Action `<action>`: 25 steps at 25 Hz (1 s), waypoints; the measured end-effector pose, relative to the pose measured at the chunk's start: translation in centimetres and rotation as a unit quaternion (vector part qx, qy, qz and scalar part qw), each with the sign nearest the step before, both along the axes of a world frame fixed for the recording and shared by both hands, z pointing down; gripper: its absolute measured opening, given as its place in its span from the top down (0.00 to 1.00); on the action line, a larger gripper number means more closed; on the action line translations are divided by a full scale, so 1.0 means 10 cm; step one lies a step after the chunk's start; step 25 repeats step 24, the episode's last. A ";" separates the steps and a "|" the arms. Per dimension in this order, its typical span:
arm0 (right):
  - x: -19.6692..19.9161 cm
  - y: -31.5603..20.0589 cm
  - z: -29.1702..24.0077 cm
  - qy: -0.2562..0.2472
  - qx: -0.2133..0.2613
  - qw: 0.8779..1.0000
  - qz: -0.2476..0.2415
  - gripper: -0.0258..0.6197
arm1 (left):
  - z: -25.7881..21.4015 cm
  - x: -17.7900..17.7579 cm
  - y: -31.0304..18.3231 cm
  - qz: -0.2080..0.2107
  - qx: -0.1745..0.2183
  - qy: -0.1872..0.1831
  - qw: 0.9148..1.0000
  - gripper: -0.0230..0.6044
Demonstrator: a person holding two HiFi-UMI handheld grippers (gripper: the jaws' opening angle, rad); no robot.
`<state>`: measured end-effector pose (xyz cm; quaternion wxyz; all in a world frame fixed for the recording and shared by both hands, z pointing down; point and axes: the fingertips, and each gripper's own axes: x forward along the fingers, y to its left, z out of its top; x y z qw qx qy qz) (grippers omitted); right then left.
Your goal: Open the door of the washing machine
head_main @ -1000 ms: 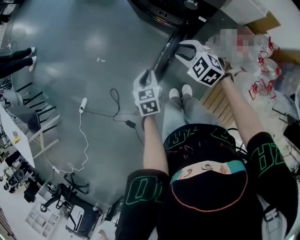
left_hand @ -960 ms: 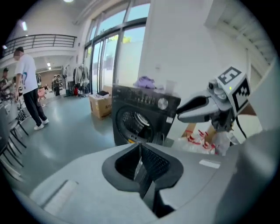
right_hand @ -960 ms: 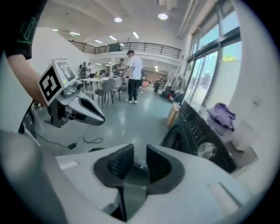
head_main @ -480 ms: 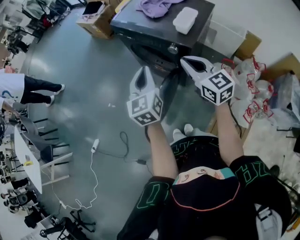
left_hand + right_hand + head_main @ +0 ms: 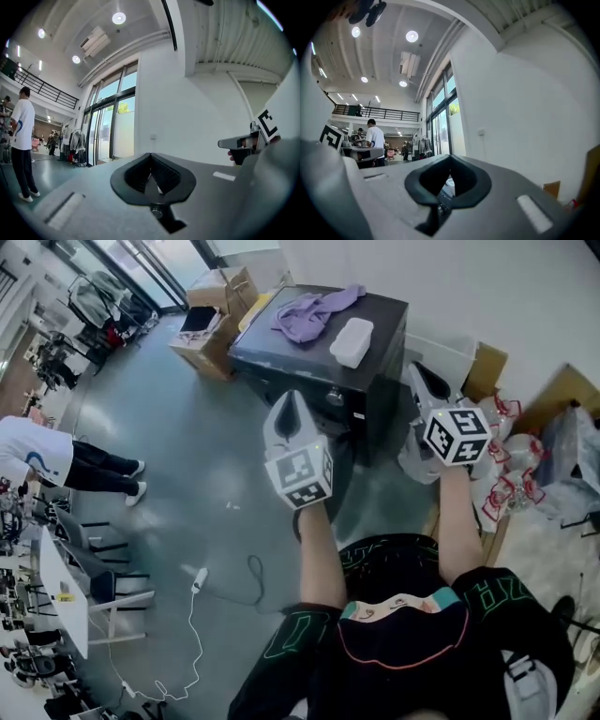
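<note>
Pulled up and away from the washing machine [image 5: 300, 362], both tools closed on nothing.

Holding the left gripper [image 5: 286, 409] and the right gripper [image 5: 424, 381] with jaws pressed together and empty, pointing level toward the white wall [image 5: 197, 117]; a second ago reaching low beside the door [image 5: 345, 460], with the right one spread wide. Now standing just in front of the dark machine (purple cloth [image 5: 309, 307] and white box [image 5: 352, 341] on its top). Seemingly leaving the door already swung open, so probably finishing the task.
</note>
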<state>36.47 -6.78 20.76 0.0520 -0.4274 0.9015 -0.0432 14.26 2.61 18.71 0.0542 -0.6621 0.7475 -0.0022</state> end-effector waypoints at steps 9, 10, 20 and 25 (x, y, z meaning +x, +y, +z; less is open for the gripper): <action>0.27 -0.07 -0.08 0.000 0.018 1.000 0.023 0.96 | 0.07 0.22 -0.21 0.009 -0.015 -0.011 1.000 0.95; 0.29 -0.08 -0.08 0.001 0.018 0.999 0.026 0.96 | 0.07 0.25 -0.22 0.015 -0.014 -0.012 1.000 0.95; 0.27 -0.10 -0.07 0.028 0.033 0.998 0.042 0.96 | 0.17 0.21 -0.25 0.009 -0.018 -0.008 1.000 0.95; 0.26 -0.09 -0.07 0.032 0.040 0.998 0.045 0.96 | 0.20 0.16 -0.23 0.005 -0.018 -0.004 1.000 0.95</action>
